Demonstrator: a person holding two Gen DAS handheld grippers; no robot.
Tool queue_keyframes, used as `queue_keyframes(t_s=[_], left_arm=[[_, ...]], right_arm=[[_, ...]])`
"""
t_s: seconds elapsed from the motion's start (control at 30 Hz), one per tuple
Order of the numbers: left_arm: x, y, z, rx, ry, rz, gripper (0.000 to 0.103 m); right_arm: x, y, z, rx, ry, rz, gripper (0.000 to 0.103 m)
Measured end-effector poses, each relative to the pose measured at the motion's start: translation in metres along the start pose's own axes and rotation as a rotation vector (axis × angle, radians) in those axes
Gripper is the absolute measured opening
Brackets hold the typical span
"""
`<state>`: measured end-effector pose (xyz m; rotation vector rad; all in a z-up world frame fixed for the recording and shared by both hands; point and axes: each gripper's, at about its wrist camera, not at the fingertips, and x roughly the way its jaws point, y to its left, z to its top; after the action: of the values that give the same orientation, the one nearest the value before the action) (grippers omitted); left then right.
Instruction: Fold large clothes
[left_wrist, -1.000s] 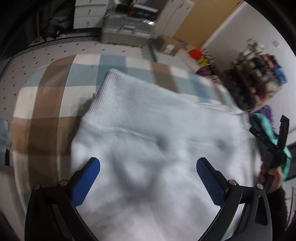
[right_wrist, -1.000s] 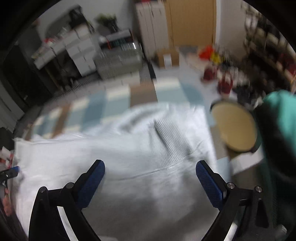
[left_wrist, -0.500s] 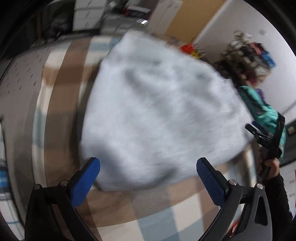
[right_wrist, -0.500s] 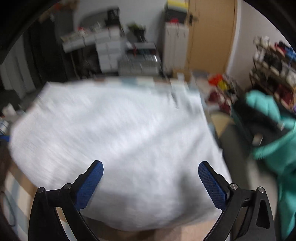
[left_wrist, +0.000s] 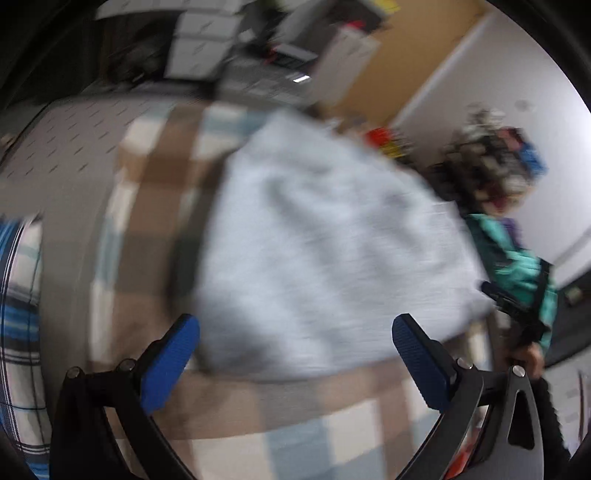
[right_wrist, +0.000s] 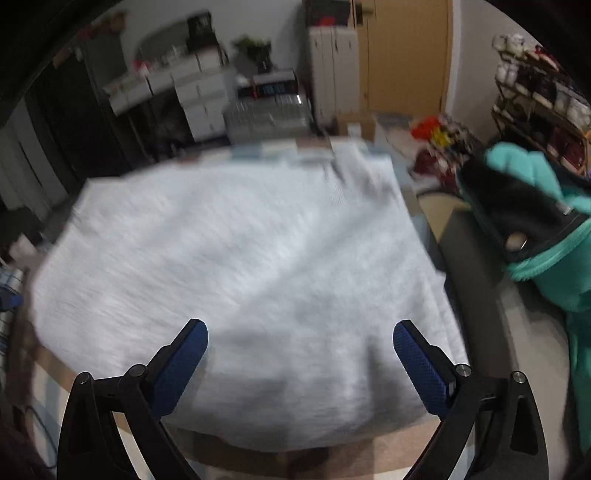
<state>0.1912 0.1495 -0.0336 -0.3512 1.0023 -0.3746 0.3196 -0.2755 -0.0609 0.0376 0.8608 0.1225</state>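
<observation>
A large pale blue-white knitted garment (left_wrist: 325, 251) lies folded into a rough rectangle on the checked cover (left_wrist: 155, 206). Both views are blurred by motion. My left gripper (left_wrist: 295, 354) is open just short of the garment's near edge, nothing between its blue pads (left_wrist: 170, 362). In the right wrist view the same garment (right_wrist: 251, 280) fills the middle. My right gripper (right_wrist: 299, 362) hangs open over its near part, holding nothing. The right gripper (left_wrist: 517, 317) also shows at the right edge of the left wrist view, held by a hand.
A teal and black garment (right_wrist: 535, 229) lies to the right, off the cover. Blue striped cloth (left_wrist: 18, 332) sits at the left edge. Shelves (right_wrist: 543, 96), white drawers (right_wrist: 199, 99), boxes and a wooden door (right_wrist: 402, 55) stand behind.
Both grippers have pulled back toward me and lifted off the garment. A second ago they were low over it; now its near edge and bare cover show below.
</observation>
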Motion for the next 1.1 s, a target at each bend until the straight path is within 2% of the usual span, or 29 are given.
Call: queue_keyframes(t_s=[0.07, 0.13, 0.17, 0.2, 0.23, 0.27, 0.33, 0.4, 0.47, 0.53, 0.6, 0.63, 0.67, 0.73, 0.77, 0.8, 0.87, 0.93, 1.0, 1.07, 1.1], left_arm=[[0.0, -0.017, -0.001, 0.051, -0.003, -0.045, 0.101], [0.02, -0.024, -0.005, 0.086, 0.059, -0.063, 0.101], [0.038, -0.019, -0.007, 0.069, 0.114, -0.067, 0.101], [0.047, -0.01, -0.008, 0.035, 0.151, -0.092, 0.101], [0.063, 0.006, -0.01, -0.04, 0.205, -0.123, 0.101], [0.074, 0.018, -0.013, -0.092, 0.236, -0.12, 0.101], [0.08, 0.032, -0.013, -0.122, 0.231, -0.136, 0.099], [0.078, 0.032, -0.013, -0.109, 0.226, -0.138, 0.099], [0.079, 0.028, -0.015, -0.075, 0.22, -0.116, 0.099], [0.078, 0.022, -0.017, -0.037, 0.22, -0.086, 0.099], [0.071, 0.012, -0.018, -0.041, 0.234, -0.059, 0.099], [0.065, 0.004, -0.017, -0.037, 0.228, -0.08, 0.099], [0.055, -0.011, -0.015, -0.011, 0.206, -0.134, 0.099], [0.038, -0.043, -0.016, 0.074, 0.148, -0.173, 0.099], [0.034, -0.059, -0.017, 0.124, 0.118, -0.16, 0.1], [0.036, -0.081, -0.017, 0.195, 0.096, -0.112, 0.1], [0.057, -0.104, -0.016, 0.251, 0.117, -0.03, 0.1], [0.084, -0.103, -0.017, 0.22, 0.175, -0.017, 0.1], [0.112, -0.086, -0.022, 0.121, 0.241, -0.009, 0.1], [0.121, -0.081, -0.027, 0.109, 0.238, 0.004, 0.1], [0.121, -0.081, -0.028, 0.114, 0.226, 0.011, 0.101]], right_arm=[[-0.012, 0.003, 0.002, 0.021, -0.045, -0.025, 0.103], [0.002, -0.001, -0.001, 0.072, 0.017, 0.009, 0.103], [0.016, -0.003, -0.004, 0.083, 0.077, 0.019, 0.102], [0.023, -0.002, -0.012, 0.087, 0.109, -0.01, 0.102], [0.034, -0.006, -0.019, 0.099, 0.14, -0.063, 0.102], [0.046, -0.011, -0.026, 0.114, 0.171, -0.084, 0.103], [0.054, -0.014, -0.035, 0.113, 0.153, -0.083, 0.103], [0.053, -0.009, -0.04, 0.08, 0.134, -0.111, 0.103], [0.056, -0.005, -0.045, 0.039, 0.124, -0.123, 0.103], [0.057, -0.011, -0.047, 0.067, 0.129, -0.092, 0.103], [0.057, -0.011, -0.044, 0.07, 0.164, -0.094, 0.103], [0.054, -0.011, -0.041, 0.082, 0.181, -0.093, 0.103], [0.046, -0.012, -0.036, 0.106, 0.181, -0.082, 0.101], [0.015, 0.001, -0.024, 0.107, 0.085, 0.001, 0.1], [0.002, 0.014, -0.021, 0.064, 0.032, 0.02, 0.101], [-0.006, 0.03, -0.017, 0.013, -0.008, 0.012, 0.103], [-0.008, 0.06, -0.012, -0.062, -0.022, 0.018, 0.103], [0.0, 0.08, -0.013, -0.096, 0.004, 0.062, 0.103], [0.022, 0.099, -0.02, -0.126, 0.075, 0.068, 0.103], [0.054, 0.111, -0.035, -0.193, 0.166, 0.036, 0.103], [0.064, 0.108, -0.041, -0.178, 0.17, 0.057, 0.103]])
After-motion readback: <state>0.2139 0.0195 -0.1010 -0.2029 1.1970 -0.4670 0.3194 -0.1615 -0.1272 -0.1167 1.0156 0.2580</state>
